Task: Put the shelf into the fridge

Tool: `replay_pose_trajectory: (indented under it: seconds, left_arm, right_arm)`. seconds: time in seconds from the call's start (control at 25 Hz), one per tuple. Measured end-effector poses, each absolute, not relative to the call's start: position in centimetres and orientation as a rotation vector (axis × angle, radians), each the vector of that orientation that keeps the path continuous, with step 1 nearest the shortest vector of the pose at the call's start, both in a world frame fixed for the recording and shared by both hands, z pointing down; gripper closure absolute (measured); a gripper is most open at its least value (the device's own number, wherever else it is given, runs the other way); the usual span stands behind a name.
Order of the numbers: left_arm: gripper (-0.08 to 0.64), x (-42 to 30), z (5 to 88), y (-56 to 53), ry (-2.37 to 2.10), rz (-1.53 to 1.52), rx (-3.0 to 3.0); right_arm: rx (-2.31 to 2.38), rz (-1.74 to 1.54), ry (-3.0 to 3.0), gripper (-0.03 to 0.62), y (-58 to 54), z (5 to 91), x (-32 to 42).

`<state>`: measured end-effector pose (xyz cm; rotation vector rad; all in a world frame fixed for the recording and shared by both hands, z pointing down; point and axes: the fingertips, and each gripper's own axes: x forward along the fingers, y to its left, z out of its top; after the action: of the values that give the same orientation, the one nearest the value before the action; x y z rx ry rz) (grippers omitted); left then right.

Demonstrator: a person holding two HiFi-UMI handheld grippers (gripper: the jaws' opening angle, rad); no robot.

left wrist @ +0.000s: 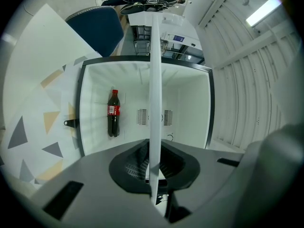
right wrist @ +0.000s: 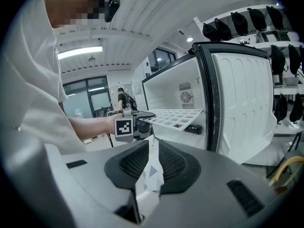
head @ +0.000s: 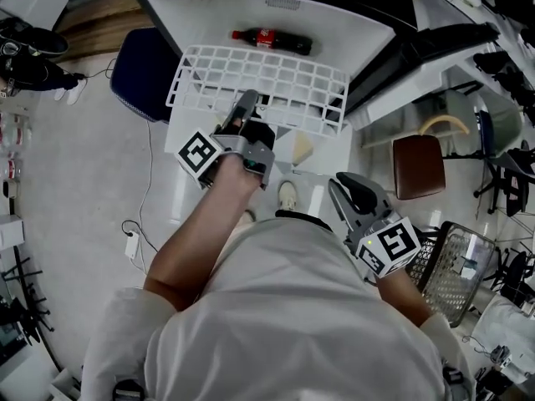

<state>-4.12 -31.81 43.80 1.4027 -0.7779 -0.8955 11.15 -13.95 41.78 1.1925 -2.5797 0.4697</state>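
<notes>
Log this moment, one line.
left gripper: shut on shelf | shelf: level at fridge mouth | right gripper: empty | bottle: in fridge

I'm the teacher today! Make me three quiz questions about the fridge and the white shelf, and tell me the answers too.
1. Which gripper holds the white shelf? A) the left one B) the right one C) both
2. True or false: the cola bottle sits on top of the shelf.
3. Fill in: the right gripper holds ____ in its jaws.

Key
1. A. The left gripper has its jaws clamped on the shelf's near edge, at the open fridge.
2. False. The bottle lies on its side inside the fridge, below the shelf.
3. Nothing. It waits off to the side.
</notes>
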Motion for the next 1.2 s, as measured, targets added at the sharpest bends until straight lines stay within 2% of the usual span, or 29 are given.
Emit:
replay_pose_trajectory:
  seconds: [1.2]
  left_arm:
    - [0.523, -3.4, 44.0, -34.0, -0.844, -0.914, 1.456]
  right_arm:
    - [1.132, 0.49, -2.592, 0.518, -16.3, 41.9, 12.4]
